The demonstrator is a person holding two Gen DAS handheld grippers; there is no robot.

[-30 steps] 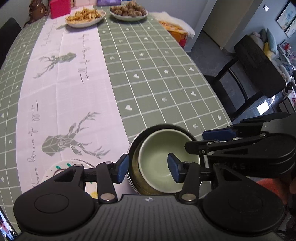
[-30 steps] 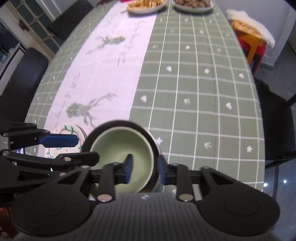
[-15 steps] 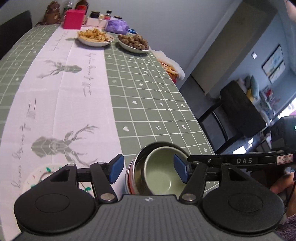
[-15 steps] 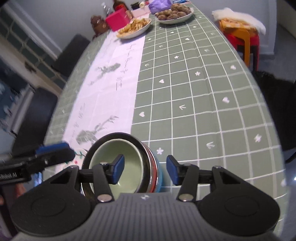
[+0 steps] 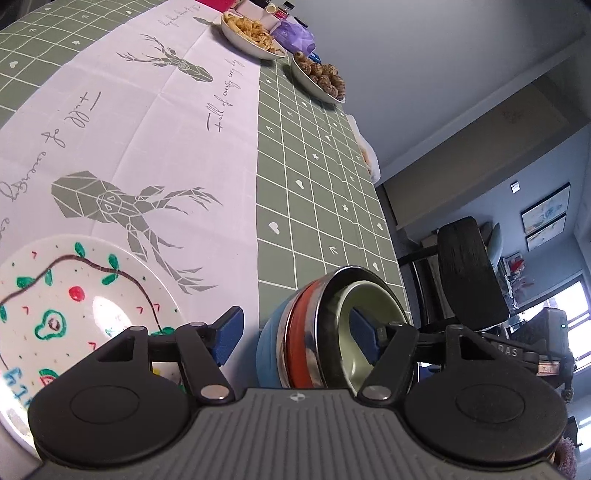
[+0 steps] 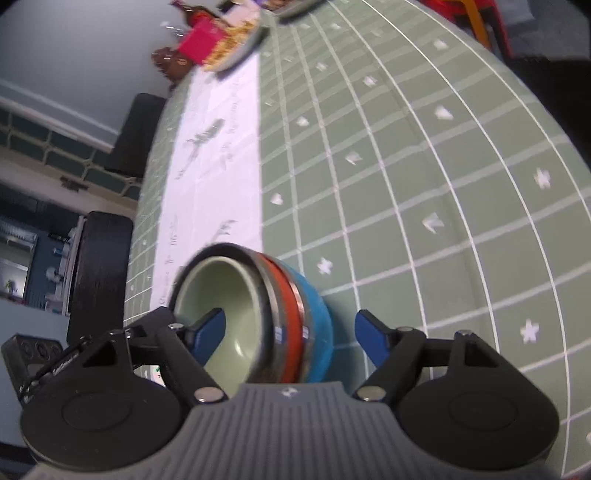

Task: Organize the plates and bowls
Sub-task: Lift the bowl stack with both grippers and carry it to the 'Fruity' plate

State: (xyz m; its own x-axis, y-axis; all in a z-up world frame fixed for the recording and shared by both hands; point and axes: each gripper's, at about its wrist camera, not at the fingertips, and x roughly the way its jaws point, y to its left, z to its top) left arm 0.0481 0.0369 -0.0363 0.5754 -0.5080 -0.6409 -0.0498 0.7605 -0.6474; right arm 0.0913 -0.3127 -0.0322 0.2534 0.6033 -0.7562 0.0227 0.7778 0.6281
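Note:
A nested stack of bowls (image 5: 295, 347) stands on the green checked tablecloth (image 5: 314, 192): blue outermost, then red, then steel, with a pale green bowl (image 5: 373, 299) innermost. My left gripper (image 5: 295, 334) straddles the stack's left wall. One of its fingers is inside the green bowl and the other outside; the jaws are opening and the pads stand clear. My right gripper (image 6: 290, 336) straddles the opposite wall of the stack (image 6: 291, 325) the same way, its jaws also opening. A white painted plate (image 5: 74, 314) lies left of the stack.
Two dishes of food (image 5: 251, 33) (image 5: 321, 75) sit at the far end of the table. A black chair (image 5: 469, 273) stands past the table's right edge. More dark chairs (image 6: 99, 273) line the other side. A pink box (image 6: 199, 42) is at the back.
Both grippers have sunk toward the table and rolled, so the stack now shows from the side. Both pairs of jaws have spread much wider.

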